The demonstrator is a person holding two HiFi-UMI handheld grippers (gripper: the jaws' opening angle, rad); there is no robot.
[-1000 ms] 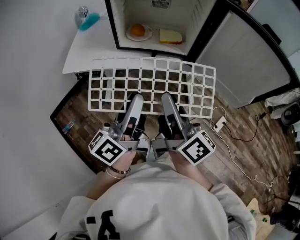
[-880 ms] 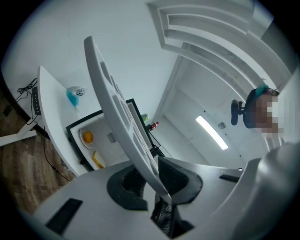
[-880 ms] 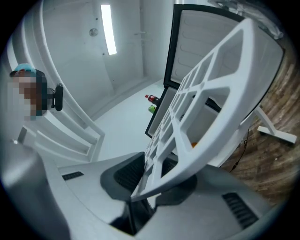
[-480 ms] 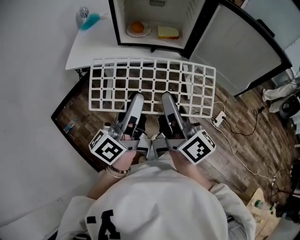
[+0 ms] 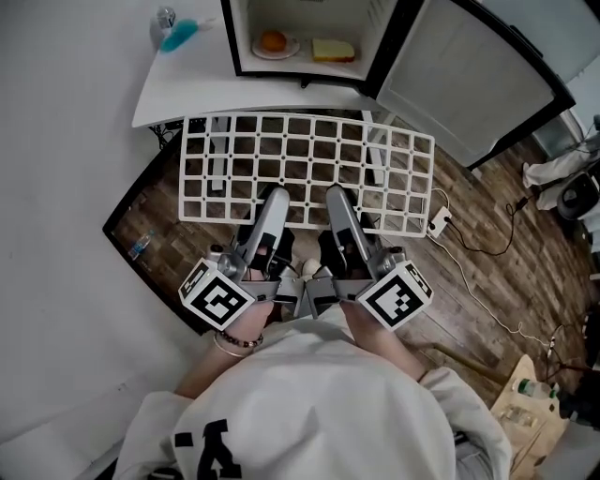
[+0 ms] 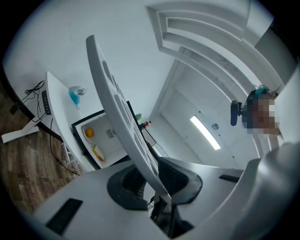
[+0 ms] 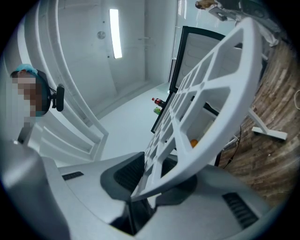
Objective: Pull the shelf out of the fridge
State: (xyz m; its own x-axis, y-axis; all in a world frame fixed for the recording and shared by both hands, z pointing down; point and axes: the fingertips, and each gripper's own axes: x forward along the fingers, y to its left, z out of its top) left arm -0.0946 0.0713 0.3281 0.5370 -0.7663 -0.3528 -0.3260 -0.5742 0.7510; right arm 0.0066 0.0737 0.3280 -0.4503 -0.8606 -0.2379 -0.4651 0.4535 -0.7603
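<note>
- The shelf [image 5: 307, 173] is white, an open grid of squares.
- The fridge [image 5: 309, 19] has a black frame and a white interior.
- The left gripper [image 5: 274, 197] and right gripper [image 5: 336, 197] are silver-grey; their cubes carry black-and-white square markers.
- The floor [image 5: 525, 262] is brown wood plank.
- The sweatshirt [image 5: 319, 403] is white with black print.

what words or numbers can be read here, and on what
No readable text.
Print on the sweatshirt: black, mostly out of sight, unreadable.
Cubes of the left gripper and right gripper: square marker patterns, no words.
The shelf: no print.
Labels on the bottles: too small.
</note>
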